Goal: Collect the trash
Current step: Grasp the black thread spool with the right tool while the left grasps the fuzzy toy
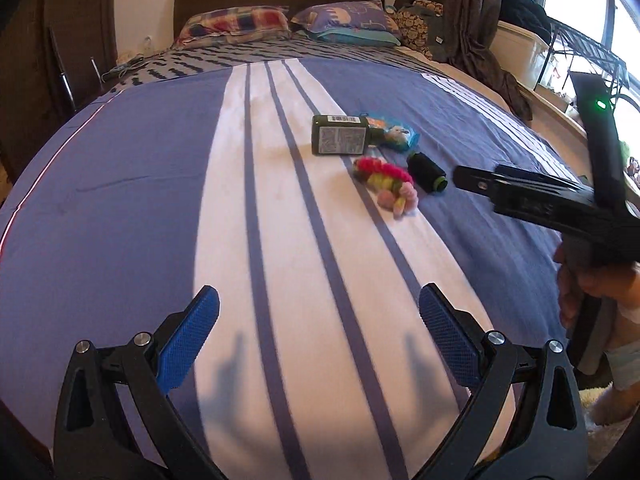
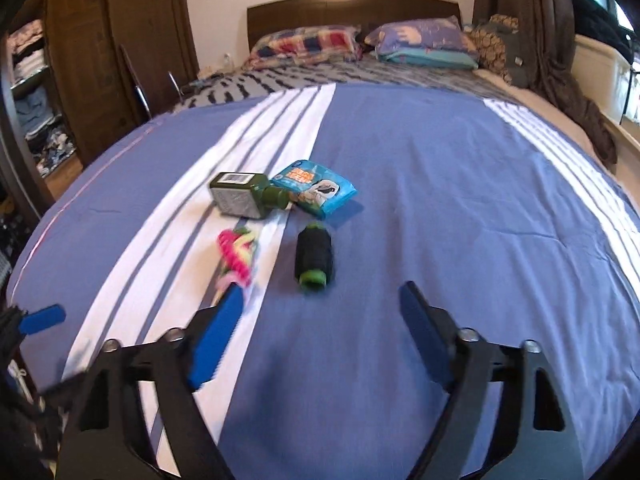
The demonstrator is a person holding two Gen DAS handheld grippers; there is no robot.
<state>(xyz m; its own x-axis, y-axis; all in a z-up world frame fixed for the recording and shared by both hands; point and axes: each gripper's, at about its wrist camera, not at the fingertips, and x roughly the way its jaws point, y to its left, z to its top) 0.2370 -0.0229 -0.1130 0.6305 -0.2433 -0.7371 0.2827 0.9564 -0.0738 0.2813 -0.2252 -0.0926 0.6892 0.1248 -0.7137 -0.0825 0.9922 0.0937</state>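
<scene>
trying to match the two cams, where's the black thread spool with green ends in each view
Left wrist: the black thread spool lies right of centre, just right of the pink and yellow hair ties.
Right wrist: the spool lies near centre, ahead of the open right gripper.
Shared landmark: the dark green bottle lying beyond it in both.

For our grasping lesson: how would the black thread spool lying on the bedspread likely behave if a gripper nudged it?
The thread spool lies on its side, so a sideways nudge would probably roll it. Its wound thread looks grippable rather than slippery. The soft bedspread may slow rolling.
</scene>
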